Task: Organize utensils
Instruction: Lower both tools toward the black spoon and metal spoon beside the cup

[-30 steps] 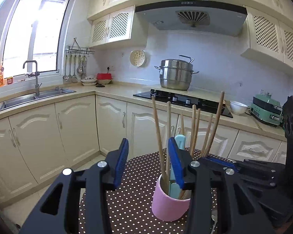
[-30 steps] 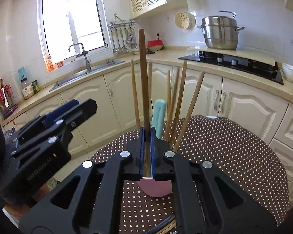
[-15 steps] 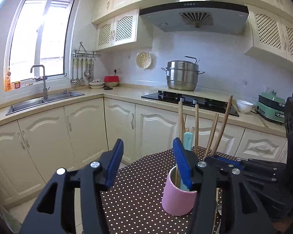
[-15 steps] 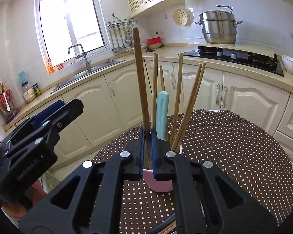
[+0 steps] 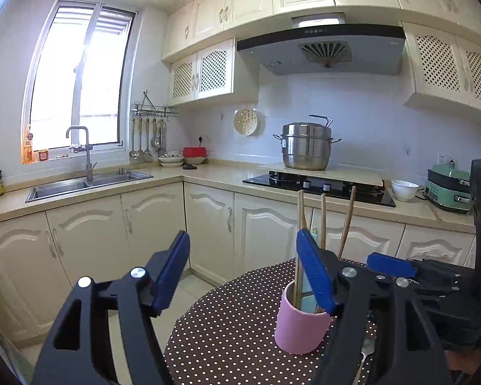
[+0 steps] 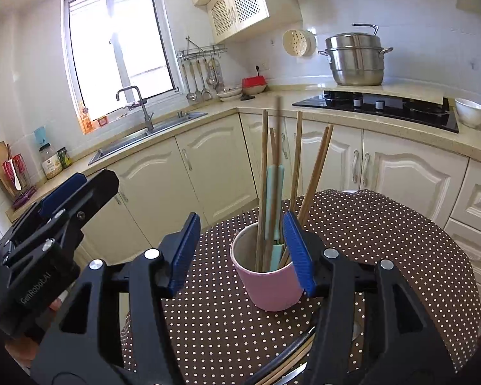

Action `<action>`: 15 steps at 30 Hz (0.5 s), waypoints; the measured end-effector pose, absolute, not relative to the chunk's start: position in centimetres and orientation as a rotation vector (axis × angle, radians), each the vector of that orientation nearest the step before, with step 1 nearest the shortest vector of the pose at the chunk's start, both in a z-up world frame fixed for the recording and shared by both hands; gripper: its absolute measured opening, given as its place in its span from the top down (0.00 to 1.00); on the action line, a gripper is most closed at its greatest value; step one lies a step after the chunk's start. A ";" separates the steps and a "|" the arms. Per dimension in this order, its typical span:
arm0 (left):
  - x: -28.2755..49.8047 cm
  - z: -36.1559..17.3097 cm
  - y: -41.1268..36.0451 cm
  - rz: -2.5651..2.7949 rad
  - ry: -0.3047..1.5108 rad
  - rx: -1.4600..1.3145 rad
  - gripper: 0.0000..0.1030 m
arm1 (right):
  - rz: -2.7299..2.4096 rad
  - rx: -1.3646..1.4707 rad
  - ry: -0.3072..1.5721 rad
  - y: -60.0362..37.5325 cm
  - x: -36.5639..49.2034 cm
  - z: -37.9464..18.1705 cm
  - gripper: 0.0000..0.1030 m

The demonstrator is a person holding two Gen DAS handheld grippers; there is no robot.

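Note:
A pink cup stands on the round polka-dot table and holds several wooden chopsticks and a light blue handle. One chopstick looks blurred. My right gripper is open and empty just in front of the cup. In the left wrist view the cup sits behind my open, empty left gripper, with my right gripper beyond it. More utensils lie at the table's near edge; a fork lies by the cup.
Cream kitchen cabinets run behind the table. The counter carries a sink, a black hob with a steel pot, a white bowl and a green appliance. My left gripper shows at the right wrist view's left.
My right gripper has opened and let go of the chopstick, which now stands in the pink cup. My left gripper has drawn back and up from the cup.

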State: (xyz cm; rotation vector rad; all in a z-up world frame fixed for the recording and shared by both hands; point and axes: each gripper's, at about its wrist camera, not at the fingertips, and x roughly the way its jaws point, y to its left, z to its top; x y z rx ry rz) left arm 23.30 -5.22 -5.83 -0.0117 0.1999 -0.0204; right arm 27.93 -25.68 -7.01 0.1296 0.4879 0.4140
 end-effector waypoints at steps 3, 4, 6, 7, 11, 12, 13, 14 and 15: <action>22.1 -5.3 -5.4 -0.015 0.168 -0.004 0.32 | 0.412 0.132 0.475 -26.0 26.9 -6.6 0.48; 21.7 -5.2 -5.5 -0.017 0.160 -0.004 0.32 | 0.411 0.132 0.470 -26.1 26.5 -6.5 0.48; 20.9 -5.0 -5.7 -0.021 0.152 -0.003 0.31 | 0.409 0.134 0.464 -26.4 25.6 -6.3 0.48; 20.7 -4.9 -5.8 -0.022 0.150 -0.001 0.31 | 0.409 0.137 0.459 -26.6 25.1 -6.3 0.48; 19.5 -4.8 -6.6 -0.029 0.139 0.012 0.28 | 0.404 0.142 0.450 -27.0 23.4 -6.2 0.48; 19.2 -4.8 -6.9 -0.031 0.137 0.017 0.27 | 0.403 0.145 0.451 -27.1 23.0 -6.2 0.48; 18.9 -4.9 -7.1 -0.031 0.137 0.024 0.27 | 0.402 0.150 0.452 -27.4 22.6 -6.3 0.48; 18.7 -5.0 -7.4 -0.033 0.139 0.028 0.27 | 0.400 0.152 0.451 -27.6 22.5 -6.3 0.48; 18.5 -5.1 -7.6 -0.037 0.141 0.032 0.27 | 0.396 0.152 0.452 -27.8 22.1 -6.5 0.47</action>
